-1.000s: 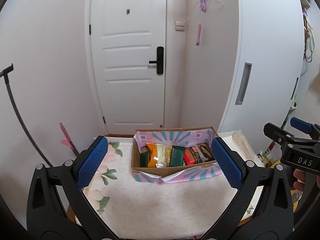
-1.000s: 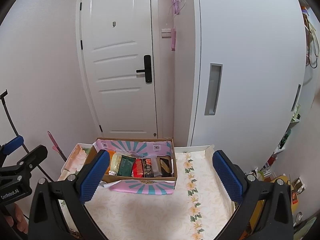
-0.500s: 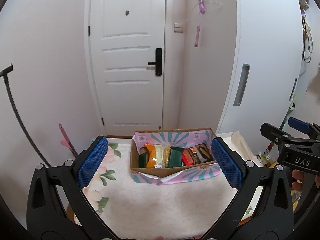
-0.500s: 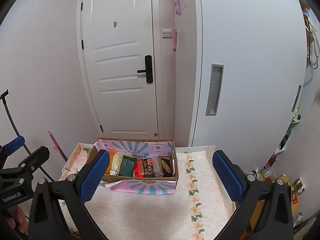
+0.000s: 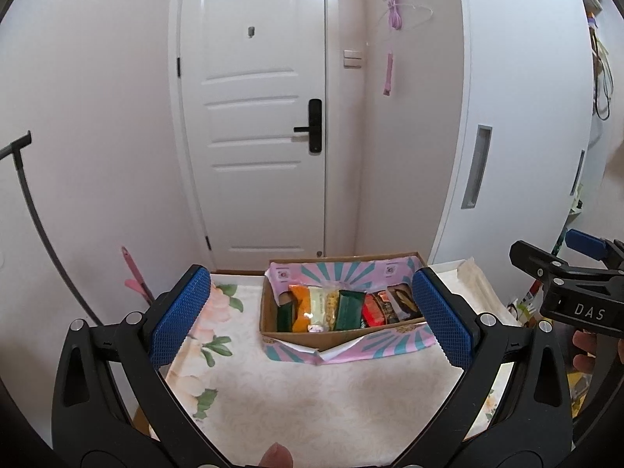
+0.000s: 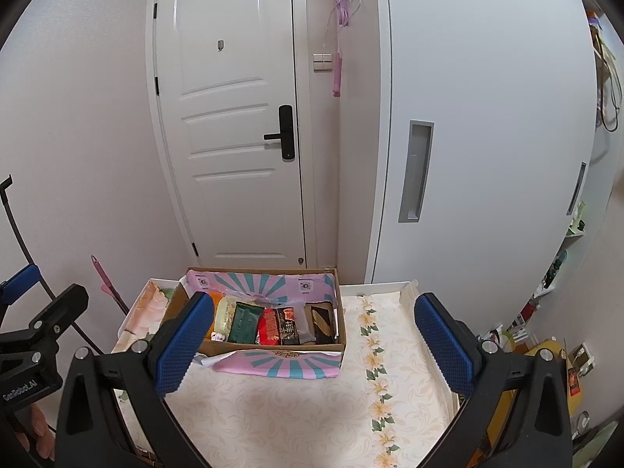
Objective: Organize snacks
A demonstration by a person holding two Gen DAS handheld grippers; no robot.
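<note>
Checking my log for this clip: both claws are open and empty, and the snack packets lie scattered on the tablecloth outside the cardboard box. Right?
Not quite. Both the left claw and right claw are open and empty, but the colourful snack packets stand in a row inside the open cardboard box, as the right wrist view shows.

At the right edge of the left wrist view, white letters "DAS" stand on the black body of the right tool (image 5: 589,311). At the lower left of the right wrist view, "GenRobot.AI" stands on the left tool (image 6: 19,392). Print on the snack packets (image 6: 286,325) is too small to read.
</note>
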